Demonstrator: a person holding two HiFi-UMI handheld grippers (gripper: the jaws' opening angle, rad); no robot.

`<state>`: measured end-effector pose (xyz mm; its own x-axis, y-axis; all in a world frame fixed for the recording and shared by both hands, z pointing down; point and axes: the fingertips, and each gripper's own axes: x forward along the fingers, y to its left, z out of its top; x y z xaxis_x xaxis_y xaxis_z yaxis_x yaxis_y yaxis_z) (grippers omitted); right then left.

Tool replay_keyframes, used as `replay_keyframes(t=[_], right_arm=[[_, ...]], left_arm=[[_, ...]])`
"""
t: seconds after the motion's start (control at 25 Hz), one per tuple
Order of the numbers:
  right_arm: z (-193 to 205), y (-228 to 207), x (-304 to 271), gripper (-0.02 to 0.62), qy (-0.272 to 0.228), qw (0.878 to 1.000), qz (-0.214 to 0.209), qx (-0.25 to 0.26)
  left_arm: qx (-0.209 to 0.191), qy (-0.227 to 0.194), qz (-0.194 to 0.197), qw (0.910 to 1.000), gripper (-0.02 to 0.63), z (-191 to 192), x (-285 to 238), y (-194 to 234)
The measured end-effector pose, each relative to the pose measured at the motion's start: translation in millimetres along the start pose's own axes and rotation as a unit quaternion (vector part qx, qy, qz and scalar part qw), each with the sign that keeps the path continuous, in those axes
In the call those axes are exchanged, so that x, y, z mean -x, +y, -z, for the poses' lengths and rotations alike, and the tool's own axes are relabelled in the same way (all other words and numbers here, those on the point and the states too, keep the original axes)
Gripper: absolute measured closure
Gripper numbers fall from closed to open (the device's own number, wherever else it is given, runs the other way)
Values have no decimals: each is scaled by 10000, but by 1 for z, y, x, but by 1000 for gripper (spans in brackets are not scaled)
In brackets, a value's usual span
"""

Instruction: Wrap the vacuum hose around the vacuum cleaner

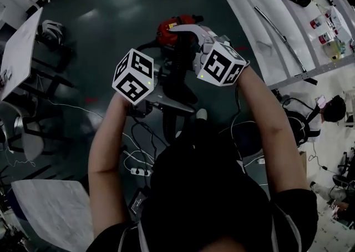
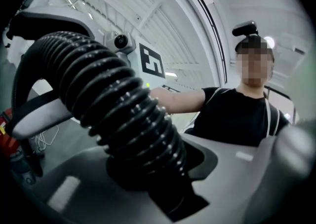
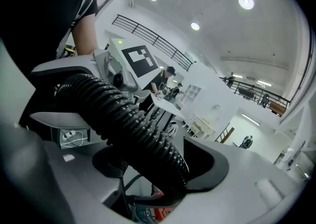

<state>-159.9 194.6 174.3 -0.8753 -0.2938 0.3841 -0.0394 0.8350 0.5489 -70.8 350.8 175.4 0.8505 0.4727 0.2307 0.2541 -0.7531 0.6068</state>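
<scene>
The red vacuum cleaner [image 1: 169, 30] stands on the dark floor ahead of me. Its black ribbed hose [image 1: 178, 73] runs between both grippers, which face each other. My left gripper [image 1: 160, 93] is shut on the hose [image 2: 123, 114], which fills the gap between its grey jaws [image 2: 163, 173] and curves up and to the left. The hose [image 3: 133, 119] also passes between the jaws of my right gripper [image 1: 187, 50], but there a dark gap shows on its right side, so that gripper [image 3: 165, 168] stands open around it. A bit of red vacuum body [image 3: 159, 213] shows below.
Cables and a power strip [image 1: 138, 171] lie on the floor near my feet. White tables [image 1: 19, 45] and a chair [image 1: 51, 31] stand at the left, and a marbled table [image 1: 52, 212] at the lower left. A long white bench [image 1: 288, 29] and a seated person [image 1: 333, 109] are at the right.
</scene>
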Motion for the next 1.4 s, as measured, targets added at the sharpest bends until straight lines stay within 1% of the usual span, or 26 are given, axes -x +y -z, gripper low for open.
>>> replay_keyframes(t=[0.04,0.24,0.36,0.48,0.56,0.64,0.68,0.76,0.8,0.92,1.0,1.04,1.12,1.28,1.4], right_arm=[[0,-3,-1,278,-54,10000,9,-3],[2,-21,-6,309,-94,9998,-118,-159],[11,-34,-1,324,-78,9996,-3,-259],[26,-47,4,327,166,9986,53,-498],[33,-53,6,327,337,9974,32,-633],[39,-60,8,327,452,9973,11,-575],[41,-62,9,327,491,9975,-17,-499],[47,-66,9,327,553,9977,-58,-393],[50,-69,10,328,583,9975,-43,-403],[61,-79,13,330,684,9962,66,-538],[66,-87,16,330,725,9956,148,-577],[68,-91,18,332,737,9952,193,-615],[71,-102,25,333,710,9948,305,-663],[75,-133,42,334,579,9931,562,-846],[73,-158,51,336,587,9893,795,-1075]], left_arm=[[-13,-58,-19,10000,456,-4,2,2],[14,-327,-94,9994,451,-24,15,9],[-5,-598,-65,9982,441,-39,15,18],[-188,-914,-38,9956,405,-54,16,28],[-285,-1186,43,9925,405,-64,18,31],[-390,-1405,33,9893,397,-73,19,37],[-484,-1504,-55,9874,388,-77,21,41],[-750,-1715,-391,9815,290,-84,26,52],[-842,-1790,-554,9787,270,-85,30,58],[-916,-1975,-891,9719,229,-89,42,69],[-975,-2122,-1090,9662,228,-93,48,73],[-996,-2152,-1169,9644,214,-93,49,75],[-1038,-2175,-1292,9619,207,-93,51,76],[-1110,-2096,-1512,9596,185,-84,50,78],[-1043,-1993,-1651,9603,166,-62,40,77]])
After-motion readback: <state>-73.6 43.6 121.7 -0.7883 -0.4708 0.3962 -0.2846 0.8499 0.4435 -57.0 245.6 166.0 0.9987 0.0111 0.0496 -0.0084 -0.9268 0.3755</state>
